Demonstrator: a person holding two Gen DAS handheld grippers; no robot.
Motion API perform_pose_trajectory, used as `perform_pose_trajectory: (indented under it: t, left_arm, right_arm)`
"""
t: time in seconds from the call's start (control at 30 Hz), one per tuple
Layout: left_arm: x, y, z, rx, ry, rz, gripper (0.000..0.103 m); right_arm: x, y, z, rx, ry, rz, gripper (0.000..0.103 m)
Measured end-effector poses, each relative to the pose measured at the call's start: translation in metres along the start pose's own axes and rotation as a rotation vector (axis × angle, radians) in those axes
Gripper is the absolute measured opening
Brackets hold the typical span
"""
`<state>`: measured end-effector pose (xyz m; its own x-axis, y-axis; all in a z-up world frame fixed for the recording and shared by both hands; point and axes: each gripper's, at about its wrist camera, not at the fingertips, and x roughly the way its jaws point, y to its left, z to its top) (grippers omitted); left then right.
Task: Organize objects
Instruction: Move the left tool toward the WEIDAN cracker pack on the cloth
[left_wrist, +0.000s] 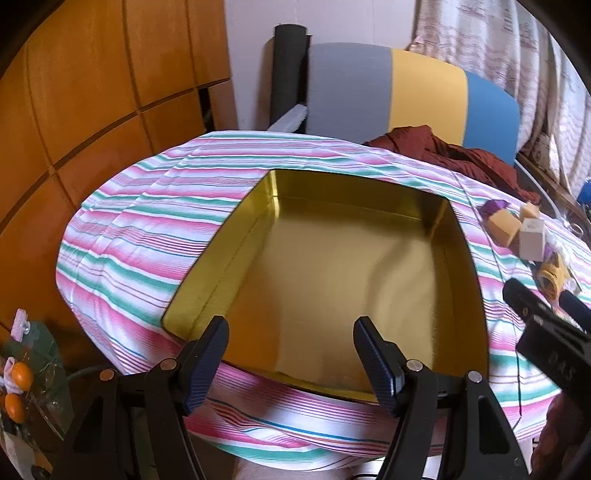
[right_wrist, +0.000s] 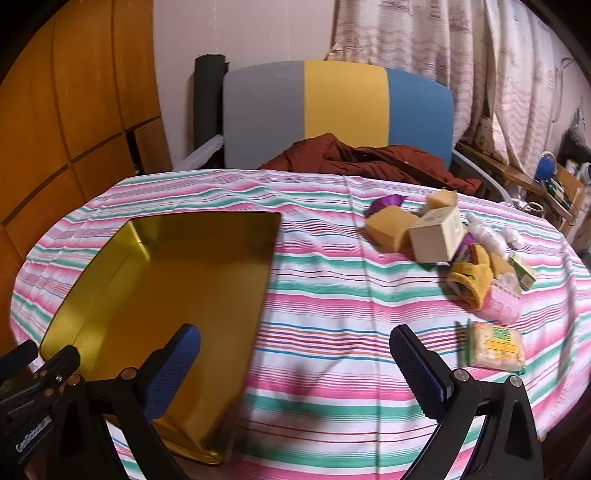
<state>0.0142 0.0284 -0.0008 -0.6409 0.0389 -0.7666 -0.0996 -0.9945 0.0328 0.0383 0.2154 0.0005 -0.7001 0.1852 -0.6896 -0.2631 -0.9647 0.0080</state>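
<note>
An empty gold tin box (left_wrist: 332, 280) sits on the striped tablecloth (left_wrist: 147, 229); it also shows at the left in the right wrist view (right_wrist: 166, 295). My left gripper (left_wrist: 291, 358) is open and empty above the box's near edge. My right gripper (right_wrist: 295, 365) is open and empty over the cloth, just right of the box. A pile of small objects lies at the right: yellow sponge blocks (right_wrist: 391, 227), a white carton (right_wrist: 437, 236), a yellow cloth item (right_wrist: 472, 280), a pink container (right_wrist: 502, 302) and a packet of crackers (right_wrist: 496, 345).
A chair with a grey, yellow and blue back (right_wrist: 340, 110) stands behind the table with a dark red cloth (right_wrist: 369, 155) on it. Wooden cabinets (right_wrist: 74, 110) are at the left, curtains (right_wrist: 443, 55) behind. A purple ribbon (right_wrist: 386, 203) lies by the pile.
</note>
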Motion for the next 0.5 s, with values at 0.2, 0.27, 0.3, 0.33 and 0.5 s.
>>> perform_pose_trajectory:
  t: [0.2, 0.27, 0.3, 0.33, 0.5]
  left_arm:
    - [-0.005, -0.023, -0.008, 0.076, -0.004, -0.062, 0.071]
    - [-0.005, -0.031, -0.01, 0.101, 0.003, -0.086, 0.071]
    - [-0.005, -0.036, -0.013, 0.113, 0.007, -0.102, 0.071]
    - [-0.005, -0.04, -0.014, 0.122, 0.013, -0.117, 0.071]
    - [-0.007, -0.06, -0.02, 0.16, 0.05, -0.256, 0.071]
  right_arm:
    - [0.0, -0.034, 0.004, 0.036, -0.01, -0.074, 0.103]
    - [0.0, -0.05, 0.005, 0.06, -0.01, -0.105, 0.103]
    - [0.001, -0.058, 0.006, 0.07, -0.01, -0.116, 0.103]
    - [0.001, -0.066, 0.007, 0.078, -0.01, -0.128, 0.103]
    - [0.005, -0.101, 0.008, 0.103, -0.006, -0.185, 0.103]
